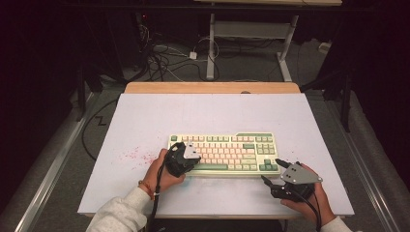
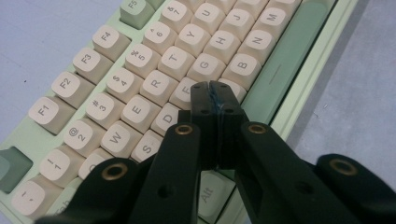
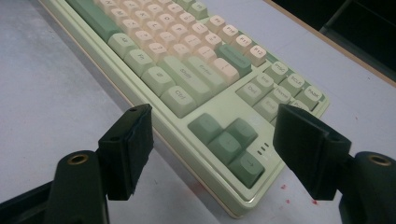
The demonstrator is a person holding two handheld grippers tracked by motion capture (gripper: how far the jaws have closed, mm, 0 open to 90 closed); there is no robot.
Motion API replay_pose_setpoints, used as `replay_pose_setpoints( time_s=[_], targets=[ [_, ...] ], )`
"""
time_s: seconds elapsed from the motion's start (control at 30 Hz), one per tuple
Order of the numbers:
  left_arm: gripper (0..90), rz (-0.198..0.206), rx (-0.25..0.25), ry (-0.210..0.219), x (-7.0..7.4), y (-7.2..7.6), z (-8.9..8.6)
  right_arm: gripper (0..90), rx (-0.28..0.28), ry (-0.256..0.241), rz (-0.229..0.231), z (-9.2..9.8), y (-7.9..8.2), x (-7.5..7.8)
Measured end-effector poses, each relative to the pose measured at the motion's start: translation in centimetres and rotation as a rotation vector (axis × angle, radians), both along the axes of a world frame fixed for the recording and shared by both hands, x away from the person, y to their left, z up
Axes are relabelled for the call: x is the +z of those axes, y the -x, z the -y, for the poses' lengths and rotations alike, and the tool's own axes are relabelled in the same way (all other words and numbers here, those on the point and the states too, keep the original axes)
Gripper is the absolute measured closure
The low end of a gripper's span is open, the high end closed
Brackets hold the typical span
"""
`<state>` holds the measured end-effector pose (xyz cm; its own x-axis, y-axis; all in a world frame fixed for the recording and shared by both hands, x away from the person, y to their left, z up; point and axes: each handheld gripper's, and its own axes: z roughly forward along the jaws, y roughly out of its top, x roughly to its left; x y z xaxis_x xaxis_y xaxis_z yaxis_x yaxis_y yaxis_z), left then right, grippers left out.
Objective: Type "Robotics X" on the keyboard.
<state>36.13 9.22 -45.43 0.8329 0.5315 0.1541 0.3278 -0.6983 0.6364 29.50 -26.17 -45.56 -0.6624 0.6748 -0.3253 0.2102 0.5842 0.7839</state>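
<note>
Pale green plastic keyboard with rounded cream and sage keycaps (image 1: 225, 153) lying on my matte white tabletop (image 1: 145, 121), my left gripper (image 2: 215, 88) pinched closed, tips over the F and G caps, my right gripper (image 3: 212, 140) spread wide, hovering just off the arrow-key corner

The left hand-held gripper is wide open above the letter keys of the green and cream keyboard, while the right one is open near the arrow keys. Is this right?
Not quite. The left hand-held gripper is shut, its jaws pressed together over the letter keys of the keyboard, as the left gripper view shows. The right hand-held gripper is indeed open near the arrow keys.
</note>
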Motion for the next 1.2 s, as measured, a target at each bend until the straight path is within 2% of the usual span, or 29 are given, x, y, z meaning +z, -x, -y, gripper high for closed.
replay_pose_setpoints(
  time_s=[0.27,0.67,1.0,1.2],
  targets=[
    [85.0,0.014,0.004,-0.002,0.3,0.0,-0.3,29.1,0.001,0.003,-0.002,0.0,0.0,0.0],
    [84.6,0.023,0.009,0.017,0.8,0.1,-0.7,29.1,0.000,0.004,-0.004,0.0,0.0,0.0],
    [84.6,0.033,0.043,0.043,1.2,-0.2,-1.7,29.1,0.000,0.004,-0.004,0.0,0.0,0.0],
    [84.5,0.028,0.058,0.038,1.1,-0.5,-2.0,29.1,0.001,0.005,-0.005,0.0,0.0,0.0]
  ],
)
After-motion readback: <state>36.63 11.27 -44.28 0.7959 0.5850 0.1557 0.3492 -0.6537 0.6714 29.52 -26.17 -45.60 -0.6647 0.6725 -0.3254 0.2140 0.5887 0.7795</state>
